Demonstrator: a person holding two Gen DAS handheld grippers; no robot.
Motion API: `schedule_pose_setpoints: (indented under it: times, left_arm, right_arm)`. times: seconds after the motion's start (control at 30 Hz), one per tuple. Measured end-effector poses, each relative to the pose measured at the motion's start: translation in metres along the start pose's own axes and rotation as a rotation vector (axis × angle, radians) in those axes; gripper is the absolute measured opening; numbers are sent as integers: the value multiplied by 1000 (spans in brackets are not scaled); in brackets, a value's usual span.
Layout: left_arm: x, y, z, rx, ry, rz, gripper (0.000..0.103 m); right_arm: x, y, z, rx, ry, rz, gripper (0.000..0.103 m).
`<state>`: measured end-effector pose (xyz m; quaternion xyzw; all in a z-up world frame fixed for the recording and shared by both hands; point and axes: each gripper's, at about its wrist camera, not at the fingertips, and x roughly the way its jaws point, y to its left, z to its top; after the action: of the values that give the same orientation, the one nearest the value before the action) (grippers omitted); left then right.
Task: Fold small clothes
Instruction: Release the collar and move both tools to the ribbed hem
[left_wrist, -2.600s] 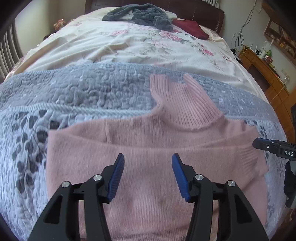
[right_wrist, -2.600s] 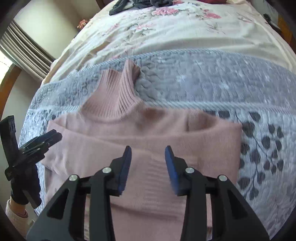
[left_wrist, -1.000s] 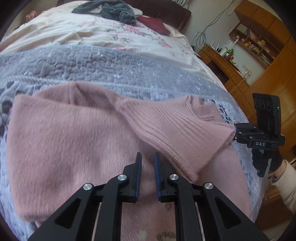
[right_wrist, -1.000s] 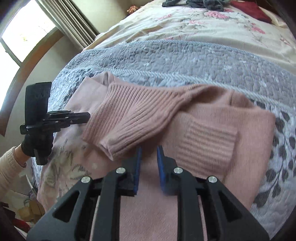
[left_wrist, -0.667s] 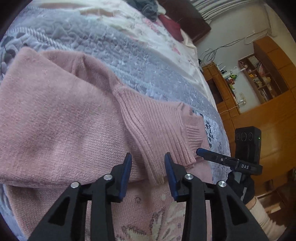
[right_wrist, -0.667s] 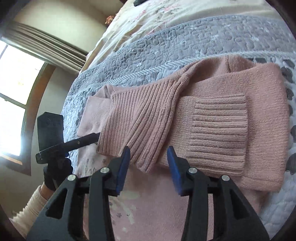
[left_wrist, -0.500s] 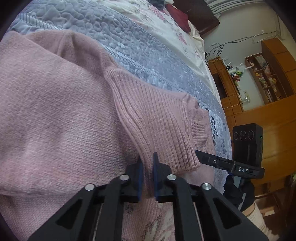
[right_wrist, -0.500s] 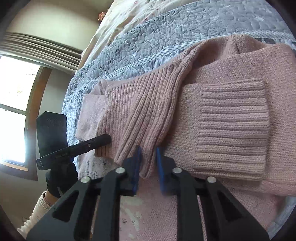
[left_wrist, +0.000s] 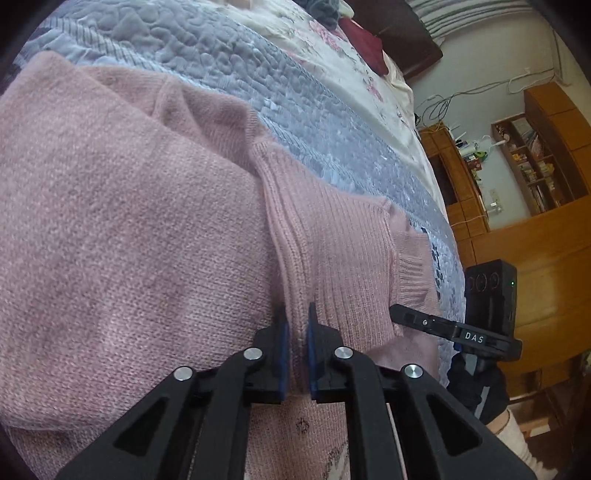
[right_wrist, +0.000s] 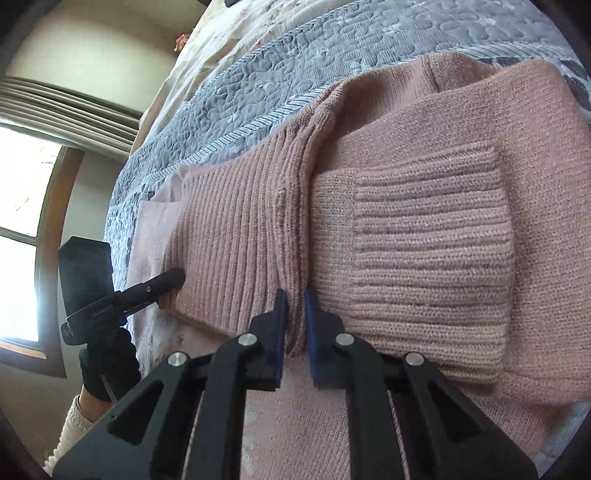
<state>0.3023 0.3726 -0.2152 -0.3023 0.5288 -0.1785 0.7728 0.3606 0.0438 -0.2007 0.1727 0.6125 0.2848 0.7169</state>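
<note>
Left wrist view: your left gripper (left_wrist: 295, 325) is clenched on a fold of the pink sweater (left_wrist: 129, 229) — the blue pads (left_wrist: 283, 343) pinch the near edge of the ribbed collar (left_wrist: 340, 251). The sweater lies folded on the grey quilted bedspread (left_wrist: 229, 70); its near hem is cut off behind the black gripper arms. Your right gripper (left_wrist: 397, 312) shows at the right, its tip at the collar's ribbed edge.

Right wrist view: your right gripper (right_wrist: 294, 306) grasps the same ribbed collar (right_wrist: 240, 240), knit bunched between the pads. A ribbed cuff (right_wrist: 424, 266) lies flat just right — coarse, horizontal ridges. The left gripper (right_wrist: 173, 277) enters from the left, and how its jaws stand is hard to make out here.
</note>
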Motion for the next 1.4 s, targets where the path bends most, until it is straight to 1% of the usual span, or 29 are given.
schedule_pose_setpoints:
  times: [0.07,0.1,0.13,0.17,0.2,0.23,0.3,0.33,0.4,0.47,0.6,0.67,0.7,0.8,0.9,1.0,1.13,1.23,1.33,1.4]
  left_arm:
    - [-6,-9,-4,10,-19,57,11]
    - [-11,-18,-8,22,-26,101,12]
    - [-18,-26,-13,42,-35,144,14]
    - [-27,-36,-22,68,-51,181,21]
    - [-39,-43,-34,92,-73,210,33]
    - [-52,-51,-48,121,-103,234,39]
    - [-76,-62,-82,179,-133,289,42]
    - [-88,-65,-102,190,-148,319,46]
    - [-110,-65,-143,187,-170,359,47]
    - [-129,-62,-181,162,-183,402,47]
    - [-157,-47,-243,81,-171,478,47]
    - [-170,-47,-268,87,-175,543,47]
    - [-177,-48,-279,84,-178,558,47]
    - [-204,-51,-308,32,-203,524,47]
    - [-226,-58,-329,28,-238,547,48]
    - [-246,-63,-347,11,-274,540,52]
    - [-262,-67,-369,0,-293,546,53]
    - [-270,-73,-381,-1,-301,547,53]
    - [-277,-86,-387,33,-299,545,53]
    - [-280,-97,-386,58,-290,548,53]
  right_arm:
    - [-5,4,-2,-18,-12,-14,10]
    - [-13,8,-5,-30,-30,-31,16]
    - [-23,14,-11,-44,-55,-46,18]
    - [-33,19,-19,-59,-72,-44,18]
    - [-45,25,-31,-67,-89,-38,18]
    - [-57,29,-44,-71,-106,-35,18]
    - [-80,33,-80,-79,-129,-50,19]
    - [-91,33,-99,-80,-137,-66,19]
    - [-109,30,-141,-73,-150,-95,19]
    - [-125,27,-181,-60,-163,-128,19]
    - [-154,24,-251,-14,-193,-173,20]
    - [-167,30,-280,-7,-220,-185,24]
    - [-173,31,-292,4,-232,-185,27]
    - [-190,34,-321,30,-266,-188,27]
    - [-206,36,-343,41,-301,-192,27]
    - [-220,38,-359,51,-332,-170,27]
    - [-236,40,-377,68,-364,-156,31]
    - [-248,43,-389,75,-386,-138,31]
    - [-254,51,-397,71,-391,-116,31]
    - [-256,59,-399,50,-382,-122,31]
